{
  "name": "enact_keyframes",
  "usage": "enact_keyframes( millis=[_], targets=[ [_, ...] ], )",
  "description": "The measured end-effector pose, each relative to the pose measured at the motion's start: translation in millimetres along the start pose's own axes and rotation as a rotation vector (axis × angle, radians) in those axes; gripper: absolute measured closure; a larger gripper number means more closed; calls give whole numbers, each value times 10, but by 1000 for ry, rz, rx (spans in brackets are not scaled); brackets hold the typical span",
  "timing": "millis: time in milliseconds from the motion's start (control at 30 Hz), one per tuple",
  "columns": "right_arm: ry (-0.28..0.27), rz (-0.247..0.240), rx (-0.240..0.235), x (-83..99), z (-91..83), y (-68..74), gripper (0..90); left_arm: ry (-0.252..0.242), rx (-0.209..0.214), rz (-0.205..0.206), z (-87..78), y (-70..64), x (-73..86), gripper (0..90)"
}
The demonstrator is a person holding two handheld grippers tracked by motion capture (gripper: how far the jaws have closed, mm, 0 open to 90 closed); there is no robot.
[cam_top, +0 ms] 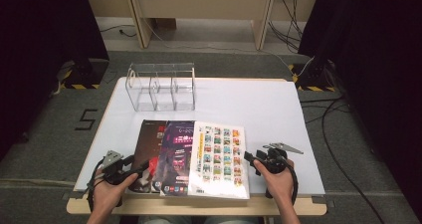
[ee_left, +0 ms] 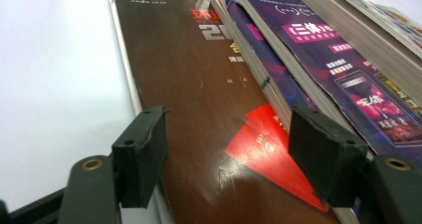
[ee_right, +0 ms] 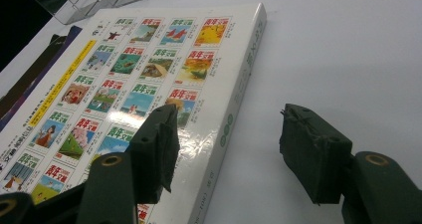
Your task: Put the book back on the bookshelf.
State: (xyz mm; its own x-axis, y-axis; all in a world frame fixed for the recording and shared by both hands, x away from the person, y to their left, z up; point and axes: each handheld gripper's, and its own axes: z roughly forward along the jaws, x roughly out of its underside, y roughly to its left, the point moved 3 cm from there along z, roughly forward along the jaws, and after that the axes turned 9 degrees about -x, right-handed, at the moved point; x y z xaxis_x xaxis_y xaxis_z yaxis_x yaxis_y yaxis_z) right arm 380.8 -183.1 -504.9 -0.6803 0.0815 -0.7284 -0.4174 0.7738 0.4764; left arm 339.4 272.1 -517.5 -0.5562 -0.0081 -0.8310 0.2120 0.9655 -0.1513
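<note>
We see a dark brown glossy book [ee_left: 199, 99] with red and pale lettering and a bright red fan-shaped mark on its cover. Beside it, a purple paperback [ee_left: 343, 79] carries pink and white titles. The thick white book [ee_right: 149, 79] shows a grid of small many-coloured pictures and a yellow strip. Our black grippers' jaws frame a white tabletop [cam_top: 259, 99].

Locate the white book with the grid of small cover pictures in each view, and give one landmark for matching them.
High view: the white book lies rightmost of three overlapping books, near the table's front edge.
Left gripper view: its page edges and cover sit at the top right.
Right gripper view: it fills the left and centre, under that gripper's left jaw.
Shared landmark: the purple book beside it.
</note>
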Motion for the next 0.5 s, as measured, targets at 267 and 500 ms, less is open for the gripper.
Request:
enact_keyframes(
  millis=[267, 500],
  targets=[
    [-6, -4, 0, -10, 14, 11, 433, 14, 18, 7, 26, -54, -19, 317],
    [3, 3, 16, -72, 4, 12, 446, 11, 45, -3, 42, -173, -141, 357]
  ],
)
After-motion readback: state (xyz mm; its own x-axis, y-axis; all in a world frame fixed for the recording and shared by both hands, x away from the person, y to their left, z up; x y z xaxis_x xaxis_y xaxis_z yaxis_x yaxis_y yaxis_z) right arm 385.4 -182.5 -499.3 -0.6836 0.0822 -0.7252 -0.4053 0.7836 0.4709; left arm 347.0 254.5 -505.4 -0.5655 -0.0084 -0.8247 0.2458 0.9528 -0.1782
